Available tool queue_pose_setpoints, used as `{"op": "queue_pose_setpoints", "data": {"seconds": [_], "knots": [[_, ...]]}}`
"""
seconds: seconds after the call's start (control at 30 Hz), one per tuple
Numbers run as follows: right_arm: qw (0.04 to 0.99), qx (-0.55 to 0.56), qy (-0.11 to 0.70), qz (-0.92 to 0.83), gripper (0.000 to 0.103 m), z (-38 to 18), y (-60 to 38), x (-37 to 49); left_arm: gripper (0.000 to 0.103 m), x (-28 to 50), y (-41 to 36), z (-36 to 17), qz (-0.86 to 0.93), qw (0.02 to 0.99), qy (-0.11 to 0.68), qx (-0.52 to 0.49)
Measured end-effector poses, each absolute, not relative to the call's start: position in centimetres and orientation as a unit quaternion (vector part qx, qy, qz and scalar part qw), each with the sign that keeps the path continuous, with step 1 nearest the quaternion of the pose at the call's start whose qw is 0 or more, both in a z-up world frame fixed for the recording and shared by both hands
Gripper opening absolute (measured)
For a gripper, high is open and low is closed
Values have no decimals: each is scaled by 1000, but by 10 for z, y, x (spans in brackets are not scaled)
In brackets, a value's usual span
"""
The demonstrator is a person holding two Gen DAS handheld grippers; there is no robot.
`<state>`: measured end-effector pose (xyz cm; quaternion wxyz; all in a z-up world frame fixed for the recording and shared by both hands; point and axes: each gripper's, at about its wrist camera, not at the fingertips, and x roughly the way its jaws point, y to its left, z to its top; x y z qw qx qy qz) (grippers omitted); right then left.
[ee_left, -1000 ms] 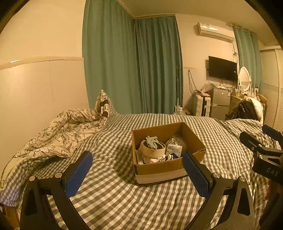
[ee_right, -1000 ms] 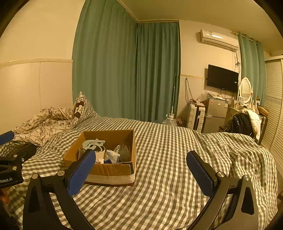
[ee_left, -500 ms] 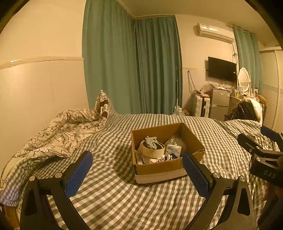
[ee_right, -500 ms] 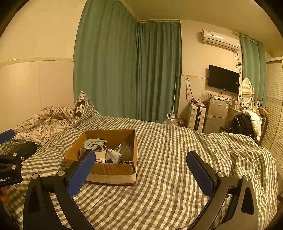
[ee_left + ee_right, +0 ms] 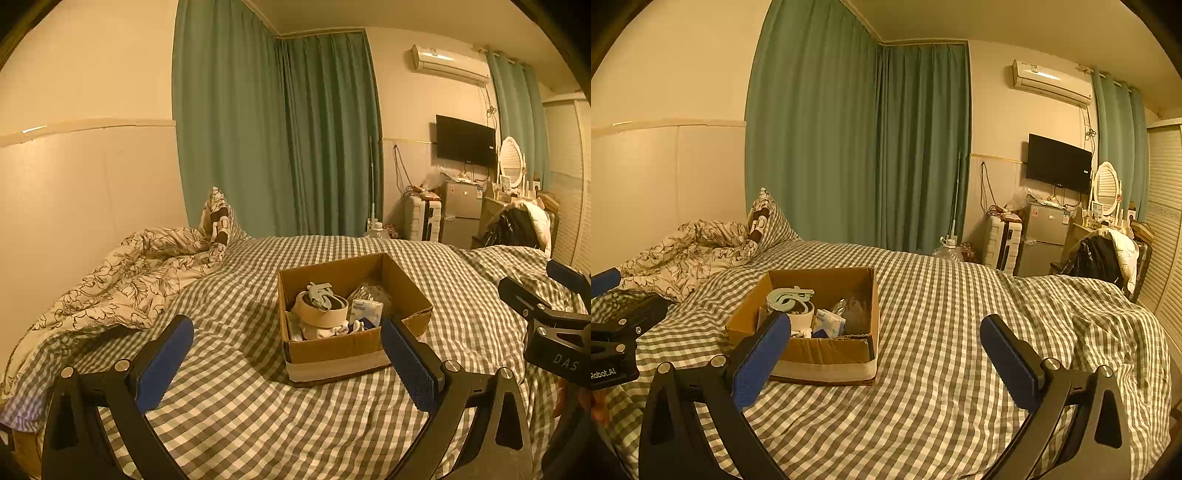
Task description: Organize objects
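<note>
An open cardboard box (image 5: pixel 332 350) sits on the checked bed cover; it also shows in the right wrist view (image 5: pixel 827 354). Inside lie a roll of tape (image 5: pixel 319 312) with a pale plastic hook (image 5: pixel 319 293) on top, a small white packet (image 5: pixel 365 310) and clear wrapping. My left gripper (image 5: pixel 286 360) is open and empty, held above the bed just short of the box. My right gripper (image 5: pixel 886 354) is open and empty, to the right of the box; it also shows at the right edge of the left wrist view (image 5: pixel 550 317).
A crumpled floral duvet (image 5: pixel 122 277) and a pillow (image 5: pixel 218 221) lie at the left by the wall. Green curtains (image 5: pixel 277 147) hang behind the bed. A small fridge (image 5: pixel 1043 236), a TV (image 5: pixel 1058 162) and a chair with clothes (image 5: pixel 1104 258) stand at the far right.
Both grippers have drifted very slightly; the box and its contents have not moved. Both stay open.
</note>
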<state>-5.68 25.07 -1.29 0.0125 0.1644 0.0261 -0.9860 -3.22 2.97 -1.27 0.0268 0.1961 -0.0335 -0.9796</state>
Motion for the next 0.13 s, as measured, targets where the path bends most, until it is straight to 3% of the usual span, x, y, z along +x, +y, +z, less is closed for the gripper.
{"op": "queue_pose_setpoints", "data": {"seconds": [0.13], "knots": [[12,165,27,-986,103,-13,250,-57,103,-32,29,-13,-980,30,-30,193]]}}
